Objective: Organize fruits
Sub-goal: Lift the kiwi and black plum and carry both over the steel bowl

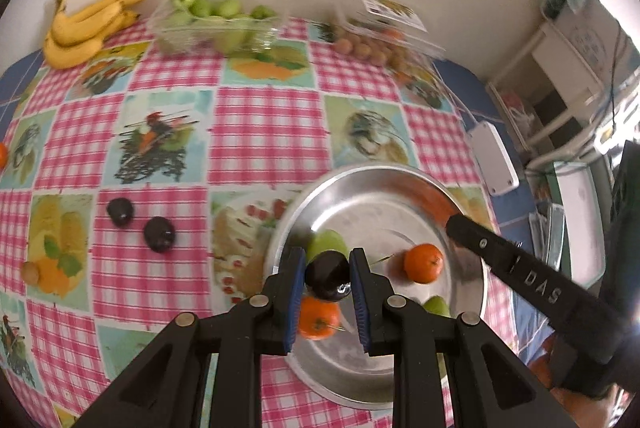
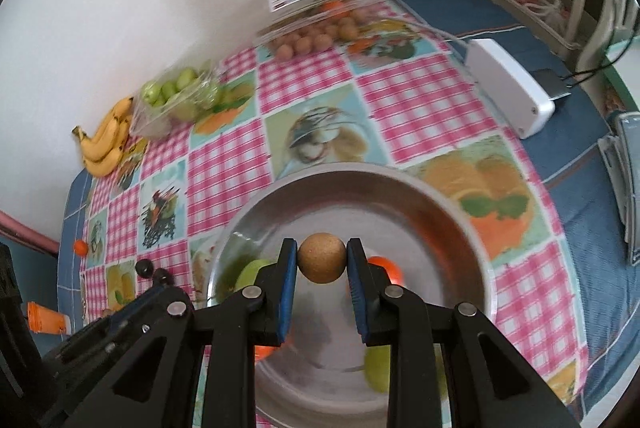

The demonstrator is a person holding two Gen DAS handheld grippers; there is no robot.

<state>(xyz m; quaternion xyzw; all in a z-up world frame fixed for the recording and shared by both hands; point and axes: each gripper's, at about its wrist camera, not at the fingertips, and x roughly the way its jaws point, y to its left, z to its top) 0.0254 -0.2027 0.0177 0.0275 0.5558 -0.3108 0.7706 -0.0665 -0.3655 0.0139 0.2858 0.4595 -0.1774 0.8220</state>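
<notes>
1. Along the left side of the checkered tablecloth (image 1: 260,131), two dark plums (image 1: 120,211) are lying loose on open cloth, with a small brown fruit (image 1: 30,272) sitting nearer the edge and a mandarin (image 1: 2,153) showing at the far left border.
2. At the back edge against the wall, bananas (image 1: 86,25) are lying leftmost, a clear tub of green fruits (image 1: 216,19) is standing beside them, and a lidded clear box of brown fruits (image 1: 376,31) is standing further right; both containers are blurred.
3. Between those containers and the metal bowl (image 1: 376,187), the cloth is lying open.
4. The left gripper (image 1: 327,278) is hovering over the bowl's near-left part, pads clamping a dark plum (image 1: 326,274) above a mandarin (image 1: 318,318) and a green fruit (image 1: 326,244).
5. The right gripper (image 2: 322,260) is reaching over the bowl's middle, jaws squeezing a round brown fruit (image 2: 322,258); in the left view its black finger is crossing the bowl's right rim.
6. Inside the bowl, another mandarin (image 1: 424,262) and a second green fruit (image 1: 438,306) are lying right of the left gripper.
7. Right of the bowl, a white box (image 2: 512,91) is resting on the blue cover near the table's edge, with shelving behind it.
</notes>
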